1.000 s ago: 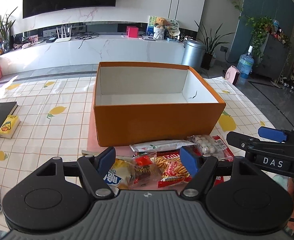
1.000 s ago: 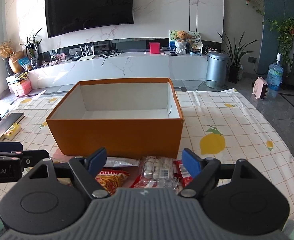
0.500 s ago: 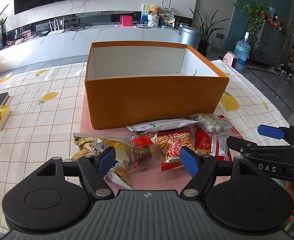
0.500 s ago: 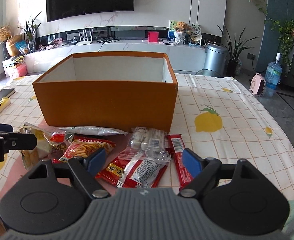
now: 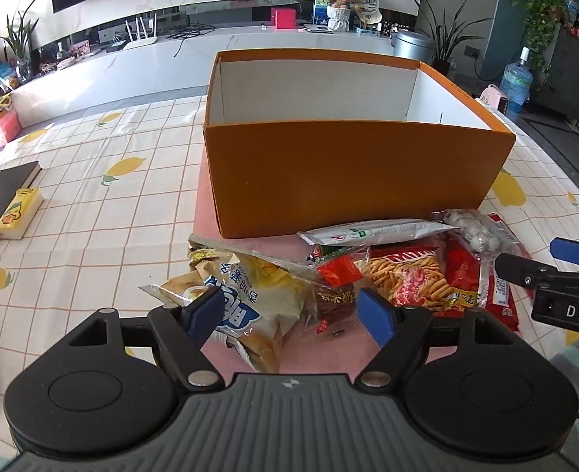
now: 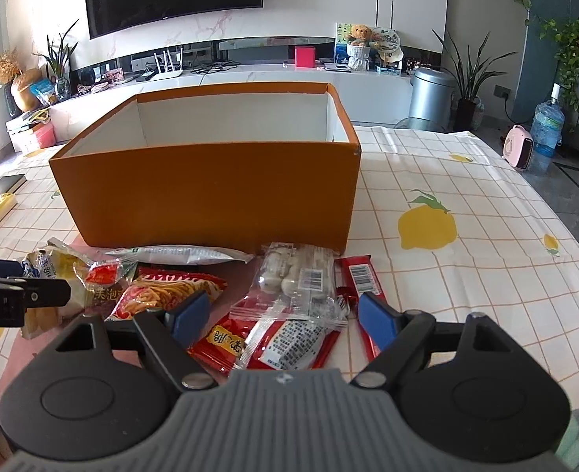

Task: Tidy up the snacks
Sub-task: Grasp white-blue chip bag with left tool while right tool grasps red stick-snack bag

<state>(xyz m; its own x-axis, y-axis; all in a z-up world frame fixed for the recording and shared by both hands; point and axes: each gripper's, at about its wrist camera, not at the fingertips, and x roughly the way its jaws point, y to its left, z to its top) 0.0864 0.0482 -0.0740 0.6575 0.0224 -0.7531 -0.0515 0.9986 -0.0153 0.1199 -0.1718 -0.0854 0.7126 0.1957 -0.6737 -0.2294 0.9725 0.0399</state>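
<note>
Left wrist view first: judging the task as barely begun, seeing the open-topped orange cardboard box [image 5: 348, 181] showing only bare white inner walls, its floor hidden, and every snack lying loose on the lemon-print checked tablecloth [image 5: 93, 212] just in front of it. Nothing visibly packed, so all of the sorting apparently remaining.

Scanning left to right: finding the left gripper [image 5: 291, 310] hovering with jaws wide apart, having just spread a little further, over the crinkled yellow-and-white chip bag [image 5: 250, 299] without pressing it. Passing next the long white-and-green sachet [image 5: 376, 232], the red bag of orange stick snacks [image 5: 411, 275] and the clear packet of round white sweets [image 5: 474, 232].

Turning to the right wrist view: seeing the right gripper [image 6: 285, 316] likewise spread open and gripping nothing, poised above the flat red foil packets [image 6: 226, 340].

Reading labels: making out blue Chinese characters on the chip bag, red lettering beginning "Mi" on the stick-snack bag, "DAS" on the right gripper's body, "oot.AI" on the left one's, plus barcodes on the sweets packet and on the slim red wrapped bar [image 6: 362, 279]; failing to read the finer print.
</note>
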